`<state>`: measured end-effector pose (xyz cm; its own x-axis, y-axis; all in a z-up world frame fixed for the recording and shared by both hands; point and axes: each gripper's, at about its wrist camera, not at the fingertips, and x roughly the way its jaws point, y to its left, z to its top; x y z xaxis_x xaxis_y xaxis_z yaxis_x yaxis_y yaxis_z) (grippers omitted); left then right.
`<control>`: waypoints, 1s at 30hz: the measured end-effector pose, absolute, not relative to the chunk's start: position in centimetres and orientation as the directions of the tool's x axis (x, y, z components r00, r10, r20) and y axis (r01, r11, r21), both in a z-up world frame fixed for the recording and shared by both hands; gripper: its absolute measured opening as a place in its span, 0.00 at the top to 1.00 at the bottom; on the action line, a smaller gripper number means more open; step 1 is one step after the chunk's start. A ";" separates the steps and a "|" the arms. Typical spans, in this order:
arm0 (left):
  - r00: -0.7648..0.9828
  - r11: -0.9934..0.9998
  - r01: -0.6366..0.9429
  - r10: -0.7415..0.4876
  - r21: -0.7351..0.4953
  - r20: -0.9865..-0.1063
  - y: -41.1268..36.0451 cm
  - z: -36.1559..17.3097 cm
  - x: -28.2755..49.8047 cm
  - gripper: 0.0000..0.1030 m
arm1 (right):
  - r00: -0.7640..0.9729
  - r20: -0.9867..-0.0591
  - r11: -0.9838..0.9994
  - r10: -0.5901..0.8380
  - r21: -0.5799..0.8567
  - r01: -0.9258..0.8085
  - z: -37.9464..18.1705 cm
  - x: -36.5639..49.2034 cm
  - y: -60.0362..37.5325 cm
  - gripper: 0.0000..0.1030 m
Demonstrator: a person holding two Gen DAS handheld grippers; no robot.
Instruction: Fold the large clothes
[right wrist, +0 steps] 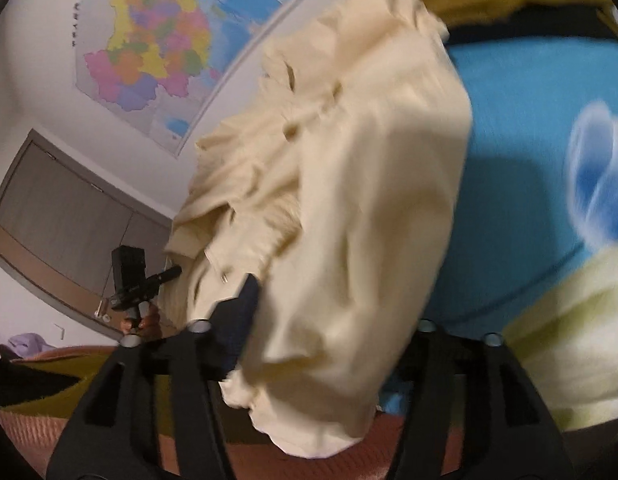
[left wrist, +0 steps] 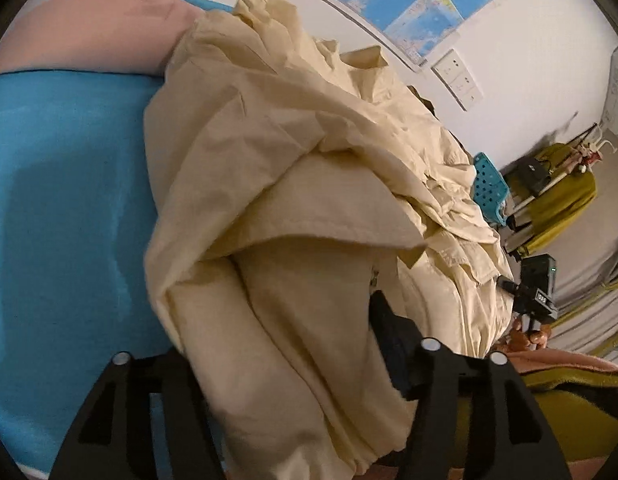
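A large cream garment (left wrist: pixel 293 184) hangs bunched and creased between both grippers, above a bed with a blue cover (left wrist: pixel 69 184). My left gripper (left wrist: pixel 293 364) is shut on the cream garment, whose cloth drapes over the fingers and hides the tips. The right gripper shows far off in that view (left wrist: pixel 537 288). In the right wrist view my right gripper (right wrist: pixel 309 344) is shut on the same garment (right wrist: pixel 349 200), which fills the gap between the black fingers (right wrist: pixel 237 312). The left gripper (right wrist: pixel 137 284) shows behind it.
A pink pillow (left wrist: pixel 93 28) lies at the head of the bed. Maps (right wrist: pixel 149 48) hang on the white wall. A teal chair (left wrist: pixel 489 184) and olive clothes (left wrist: pixel 561 196) stand by the wall. An olive and orange blanket (right wrist: pixel 49 400) lies below. A wardrobe (right wrist: pixel 61 224) stands behind.
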<state>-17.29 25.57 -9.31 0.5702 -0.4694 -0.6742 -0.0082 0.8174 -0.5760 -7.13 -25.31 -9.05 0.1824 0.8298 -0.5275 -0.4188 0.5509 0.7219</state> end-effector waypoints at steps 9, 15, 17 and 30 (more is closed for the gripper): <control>0.585 0.807 0.016 -0.486 -0.590 -0.650 24.8 -7.9 -17.8 0.72 | 0.070 -0.487 0.451 0.871 0.735 -0.506 -8.1 -9.7 -22.8 0.78; 0.639 0.791 0.017 -0.479 -0.612 -0.601 25.5 -4.9 -18.1 0.79 | 0.146 -0.353 0.375 0.924 0.764 -0.525 -4.2 -9.1 -24.2 0.83; 0.648 0.777 0.019 -0.489 -0.630 -0.584 26.0 -3.9 -17.9 0.79 | 0.171 -0.320 0.361 0.932 0.769 -0.528 -2.7 -8.5 -24.3 0.83; 0.622 0.797 0.014 -0.480 -0.604 -0.619 27.2 0.7 -14.9 0.78 | 0.257 -0.186 0.300 0.948 0.791 -0.533 2.6 -2.9 -25.2 0.84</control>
<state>-14.88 27.19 0.66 0.6222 -0.4798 -0.6185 0.0139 0.7968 -0.6041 -2.87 -25.20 2.63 0.2575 0.9482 -0.1859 -0.5328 0.2999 0.7913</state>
